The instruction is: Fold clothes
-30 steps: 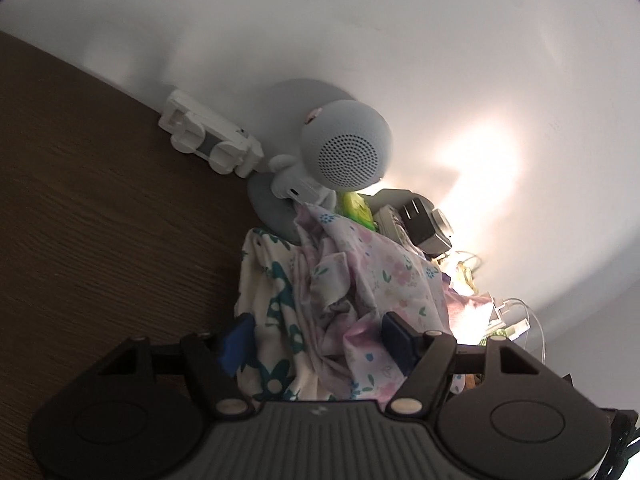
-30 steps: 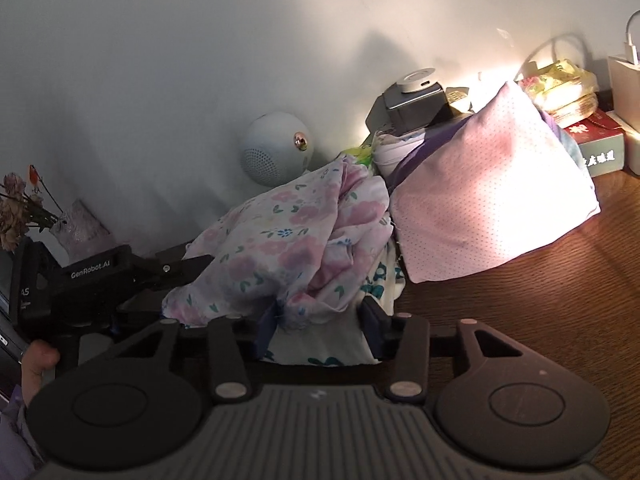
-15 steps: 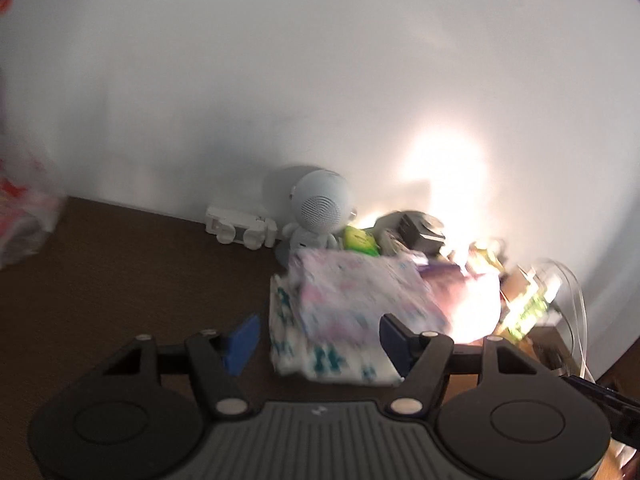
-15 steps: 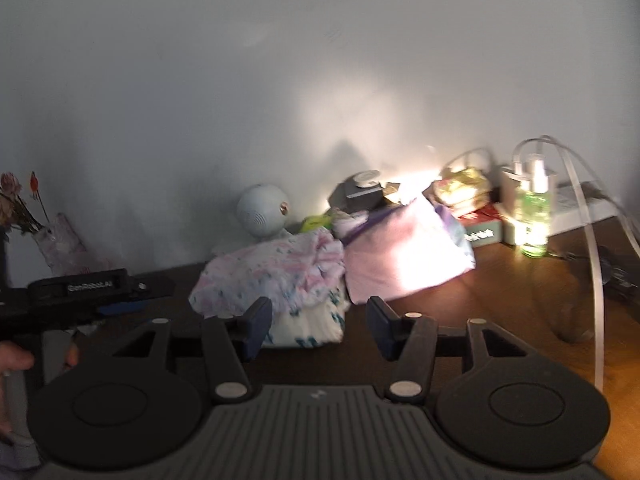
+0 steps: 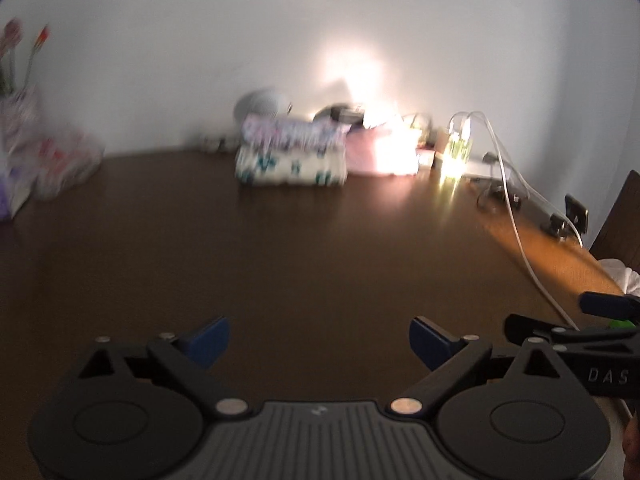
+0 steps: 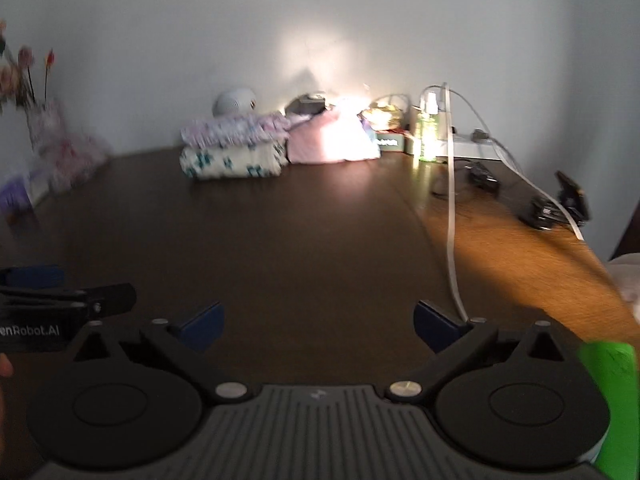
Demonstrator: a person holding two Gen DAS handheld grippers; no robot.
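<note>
Both sets of jaws stand wide apart with nothing between them: the left gripper [image 5: 319,338] and the right gripper [image 6: 318,326] hang side by side over the near part of the dark wooden table [image 6: 304,240], well apart from any cloth. Across the table, against the wall, the clothes sit in a stack: a pink floral garment [image 6: 234,129] lies folded on top of a cream one with teal flowers [image 6: 231,163], and just beside them, to the right, is a pink folded piece [image 6: 332,142] caught in bright light. To my eye those pieces are done. At the far right edge something pale [image 5: 619,274] shows past the table's corner; it may be the next garment, though blur keeps me from saying. If so, fetching it is what's left.
</note>
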